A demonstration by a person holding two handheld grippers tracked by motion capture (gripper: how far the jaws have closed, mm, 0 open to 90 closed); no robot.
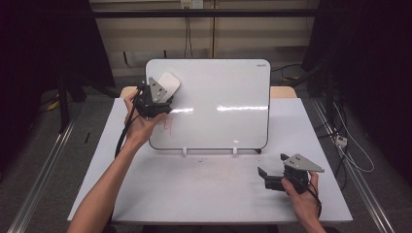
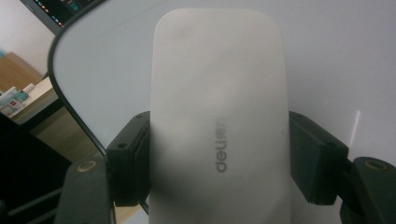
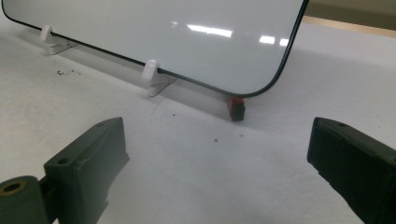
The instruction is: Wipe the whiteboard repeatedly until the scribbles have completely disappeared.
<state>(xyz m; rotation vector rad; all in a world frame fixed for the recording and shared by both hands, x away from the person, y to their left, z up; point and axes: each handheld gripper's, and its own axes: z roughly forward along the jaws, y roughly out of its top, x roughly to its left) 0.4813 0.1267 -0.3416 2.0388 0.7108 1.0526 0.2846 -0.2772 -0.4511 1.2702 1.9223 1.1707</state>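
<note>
Left gripper (image 1: 156, 99) raised at upper left of the high view, jaws clamped on a white eraser (image 2: 219, 121) pressed flat against the upright whiteboard (image 1: 218, 92) near its top left corner, above faint red marks (image 1: 165, 125). Right gripper (image 1: 272, 177) low at lower right, resting on the white table (image 1: 204, 189), jaws spread wide with nothing between.

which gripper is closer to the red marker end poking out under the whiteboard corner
Right. The right gripper sits open on the table just before the red marker end; the left gripper is up at the whiteboard's far corner, holding the eraser.
</note>
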